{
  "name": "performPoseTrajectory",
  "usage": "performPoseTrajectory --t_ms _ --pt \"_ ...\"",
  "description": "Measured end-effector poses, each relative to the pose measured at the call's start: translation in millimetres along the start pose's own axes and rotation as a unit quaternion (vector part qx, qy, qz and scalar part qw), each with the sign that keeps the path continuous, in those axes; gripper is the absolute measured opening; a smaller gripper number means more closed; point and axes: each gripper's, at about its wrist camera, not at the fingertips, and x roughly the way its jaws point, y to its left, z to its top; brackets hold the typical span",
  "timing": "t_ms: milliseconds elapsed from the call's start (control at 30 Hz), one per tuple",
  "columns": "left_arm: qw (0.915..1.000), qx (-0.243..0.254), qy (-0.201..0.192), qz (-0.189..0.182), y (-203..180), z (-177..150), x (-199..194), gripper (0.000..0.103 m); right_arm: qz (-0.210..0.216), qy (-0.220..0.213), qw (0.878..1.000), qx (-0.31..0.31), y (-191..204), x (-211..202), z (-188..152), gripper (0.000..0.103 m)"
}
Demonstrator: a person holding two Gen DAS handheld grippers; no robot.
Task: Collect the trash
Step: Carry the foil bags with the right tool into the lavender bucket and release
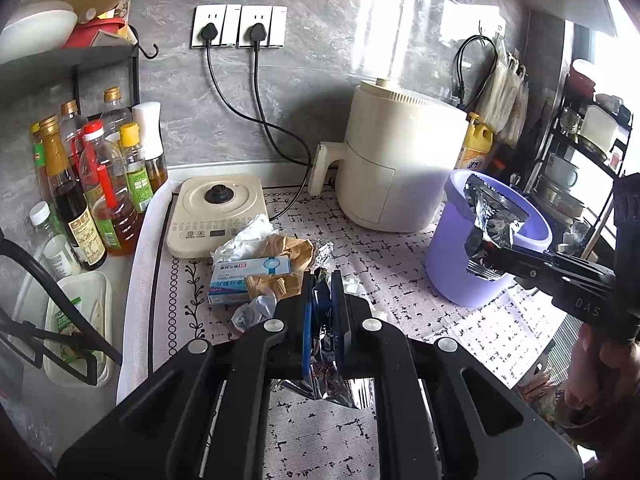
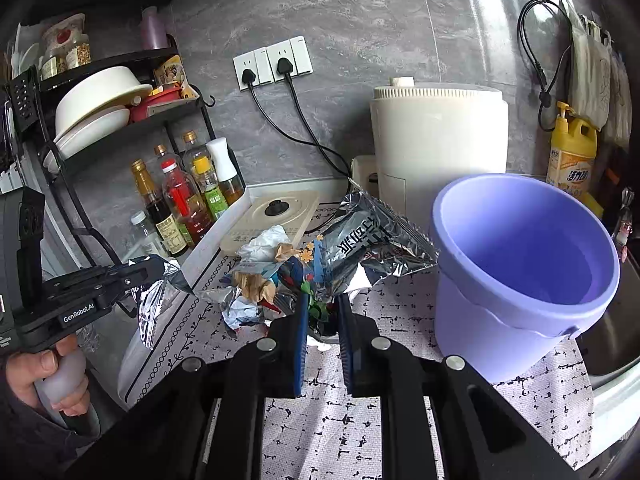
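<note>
In the left wrist view, the left gripper (image 1: 322, 304) has its jaws drawn narrow and pinches a crumpled foil wrapper (image 1: 328, 376), whose silver tail hangs down between the two arms above the patterned mat (image 1: 400, 264). Just beyond its fingertips lies the trash pile (image 1: 264, 264) near the mat's left edge: white tissue, brown crumpled paper, a blue and white box and a scrap of foil, all touching one another. Behind the pile sits a cream kettle base (image 1: 216, 216) at the mat's back left corner, with bottles beside it off the mat. The purple bucket (image 1: 452, 240) stands toward the mat's right edge in front of the white appliance (image 1: 400, 160). The right gripper (image 1: 486, 256) reaches in from the right, clamped on a silver snack bag (image 1: 494, 216) held against the bucket's rim. In the right wrist view, the right gripper (image 2: 324, 308) is nearly closed on the lower end of that silver snack bag (image 2: 372, 248), which stands up just left of the purple bucket (image 2: 480, 320). The trash pile (image 2: 260, 276) lies on the patterned mat (image 2: 400, 420) left of the bag. At the left edge a hand (image 2: 52, 380) holds the left gripper (image 2: 160, 270), gripping its foil wrapper (image 2: 150, 308).
</note>
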Motion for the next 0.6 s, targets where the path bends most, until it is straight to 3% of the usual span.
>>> performPoseTrajectory --t_ms 200,500,567,600 --pt "0.9993 0.029 -0.019 -0.015 -22 23 1 0.009 -0.037 -0.042 0.998 0.011 -34 -17 31 0.015" --pt "0.9968 0.060 -0.041 -0.033 -44 49 10 0.009 -0.108 -0.059 0.992 0.011 -86 -15 57 0.015" --pt "0.9963 0.062 -0.042 -0.040 -48 53 14 0.009 -0.120 -0.051 0.991 0.008 -92 -11 60 0.021" --pt "0.9961 0.064 -0.042 -0.044 -51 55 16 0.009 -0.125 -0.057 0.990 0.016 -96 -14 59 0.041"
